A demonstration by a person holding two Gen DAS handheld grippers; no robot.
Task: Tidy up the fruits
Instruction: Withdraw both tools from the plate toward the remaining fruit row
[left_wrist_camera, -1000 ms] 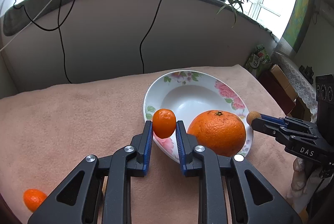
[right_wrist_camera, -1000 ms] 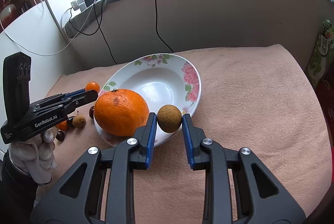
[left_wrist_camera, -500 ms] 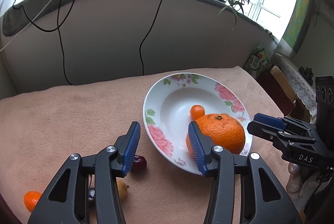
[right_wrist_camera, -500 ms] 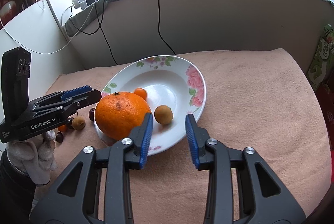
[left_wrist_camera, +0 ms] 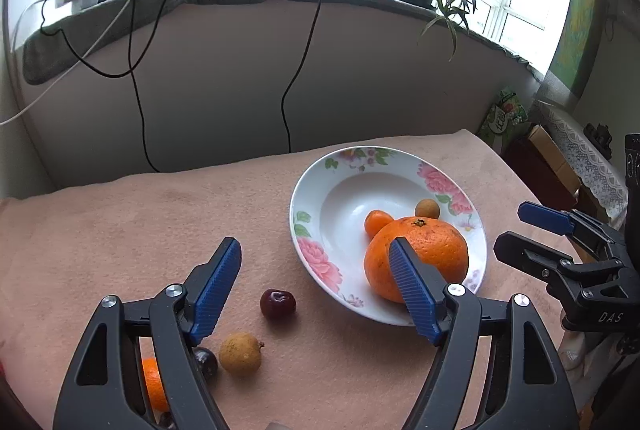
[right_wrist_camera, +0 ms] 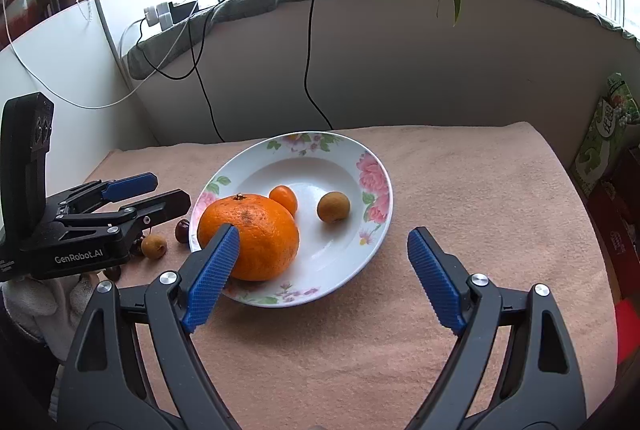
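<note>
Fruit dropped into the floral plate (left_wrist_camera: pixel 308 254), both grippers empty.
Left gripper (left_wrist_camera: pixel 316 284) and right gripper (right_wrist_camera: pixel 324 272) had just spread their fingers wide; next, straddle the cherry (left_wrist_camera: pixel 277 304) squarely and squeeze gently.

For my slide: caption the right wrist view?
Open right tool above floral plate holding orange, kumquat, longan.
</note>
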